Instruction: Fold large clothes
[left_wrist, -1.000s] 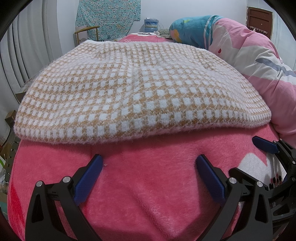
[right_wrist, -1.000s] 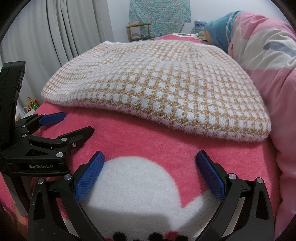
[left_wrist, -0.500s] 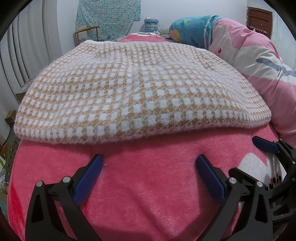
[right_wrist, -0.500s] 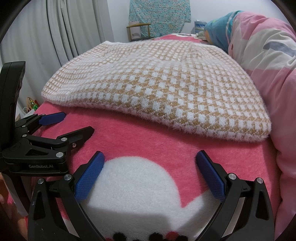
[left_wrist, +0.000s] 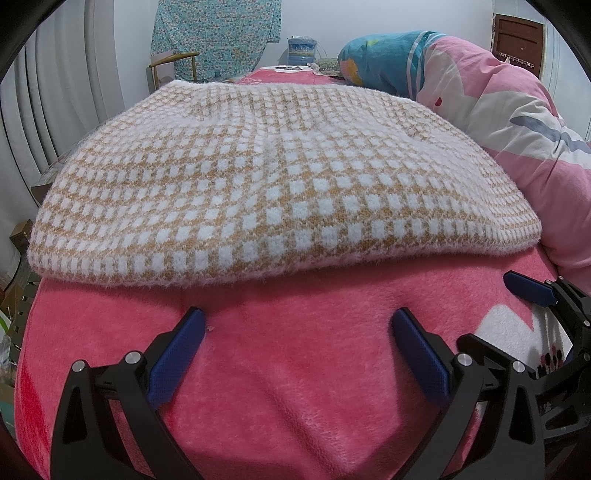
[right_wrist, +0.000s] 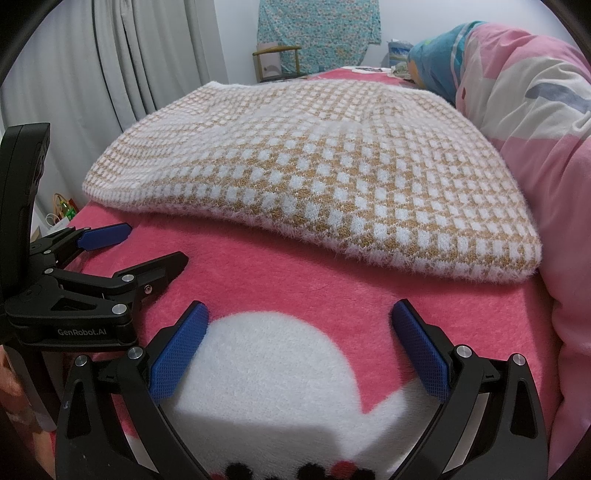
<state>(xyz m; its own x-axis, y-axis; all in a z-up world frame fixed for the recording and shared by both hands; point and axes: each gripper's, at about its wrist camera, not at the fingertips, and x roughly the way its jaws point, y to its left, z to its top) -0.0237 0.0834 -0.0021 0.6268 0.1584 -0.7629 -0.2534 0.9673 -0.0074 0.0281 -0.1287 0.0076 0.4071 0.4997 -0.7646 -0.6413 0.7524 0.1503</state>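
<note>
A bed under a pink fleece blanket (left_wrist: 295, 369) fills both views. The left gripper (left_wrist: 299, 350) and the right gripper (right_wrist: 299, 349) hang side by side over its near end, jaws spread wide, holding nothing. Just ahead lies the tan-and-white checked sweater (left_wrist: 258, 184), flat, touching a pink quilt (left_wrist: 517, 122) on its right.

This is a bedroom in a home: a bed with a fuzzy pink blanket (left_wrist: 295, 369), a puffy quilt (left_wrist: 517, 122) and curtains (right_wrist: 110, 74).
</note>
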